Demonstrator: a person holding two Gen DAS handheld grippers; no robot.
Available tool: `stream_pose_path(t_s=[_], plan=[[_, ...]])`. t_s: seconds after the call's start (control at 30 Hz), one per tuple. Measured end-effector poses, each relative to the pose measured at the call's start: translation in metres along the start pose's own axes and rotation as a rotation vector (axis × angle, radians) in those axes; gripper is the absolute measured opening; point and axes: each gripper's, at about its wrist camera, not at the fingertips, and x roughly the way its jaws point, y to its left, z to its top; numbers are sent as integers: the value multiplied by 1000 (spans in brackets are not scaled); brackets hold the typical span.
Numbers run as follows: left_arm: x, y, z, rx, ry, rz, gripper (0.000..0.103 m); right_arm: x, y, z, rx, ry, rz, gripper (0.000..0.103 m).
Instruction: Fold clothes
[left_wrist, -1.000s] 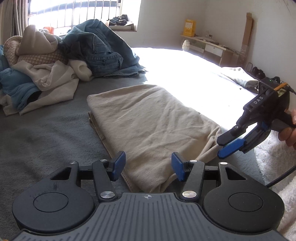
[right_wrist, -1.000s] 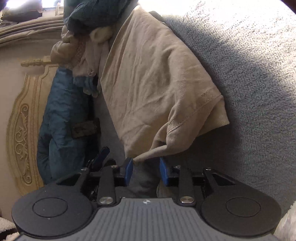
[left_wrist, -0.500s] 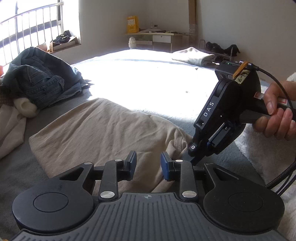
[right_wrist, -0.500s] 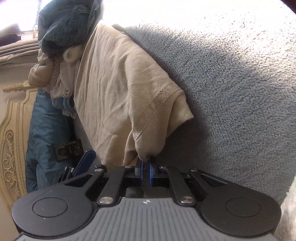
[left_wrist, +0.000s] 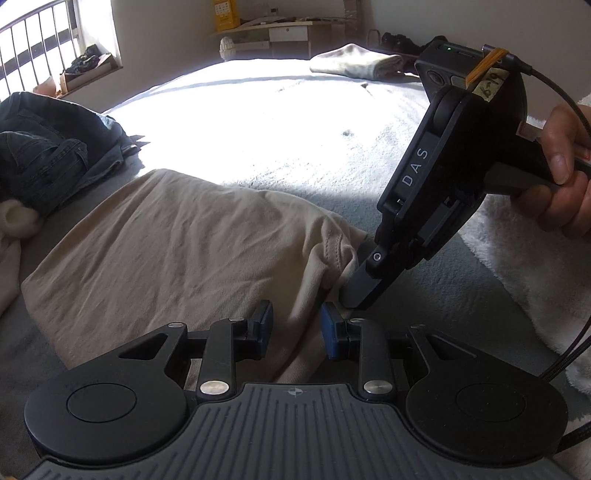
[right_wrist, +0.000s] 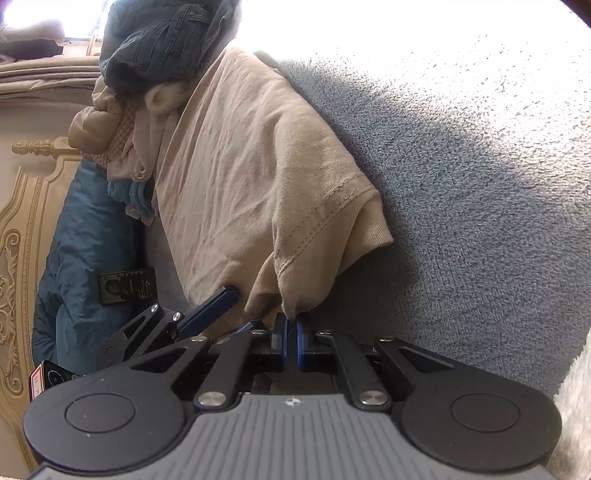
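A beige T-shirt (left_wrist: 177, 251) lies folded on the grey blanket (left_wrist: 436, 295), its sleeve end toward me. My left gripper (left_wrist: 297, 330) is open, low over the shirt's near edge, with cloth lying between its blue pads (left_wrist: 330, 334). Just to its right, my right gripper (left_wrist: 358, 291), held by a hand (left_wrist: 561, 184), points down at the sleeve corner. In the right wrist view the right gripper (right_wrist: 291, 338) is shut on the hem of the beige sleeve (right_wrist: 314, 236), which bunches up from the pinch. A finger of the left gripper (right_wrist: 210, 308) shows beside it.
Dark jeans (left_wrist: 40, 162) and pale clothes are piled at the left. A folded whitish garment (left_wrist: 354, 64) lies far across the bed, before a desk (left_wrist: 280, 31). White fluffy fabric (left_wrist: 524, 280) borders the right. A carved headboard (right_wrist: 22, 229) and blue quilt (right_wrist: 85, 236) lie beyond.
The right gripper came down and shut on the sleeve corner. The left gripper swung toward that same end, moved in over the shirt's edge and narrowed its opening.
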Motion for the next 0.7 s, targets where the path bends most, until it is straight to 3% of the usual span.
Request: stream_pose_path(t_s=[0.13, 0.27, 0.33, 0.5, 0.63, 0.7], plan=[[3, 0, 3, -2, -2, 19, 27, -1, 0, 0, -16, -4, -4, 3], [6, 4, 6, -28, 5, 50, 14, -2, 1, 0, -32, -8, -7, 3], [7, 6, 7, -42, 15, 37, 13, -3, 1, 0, -39, -11, -9, 3], [8, -8, 3, 57, 44, 34, 15, -4, 4, -1, -65, -11, -2, 3], [12, -11, 0, 73, 51, 54, 14, -6, 9, -2, -95, -6, 19, 3], [10, -8, 2, 50, 33, 68, 4, -6, 12, -3, -110, -4, 30, 3]])
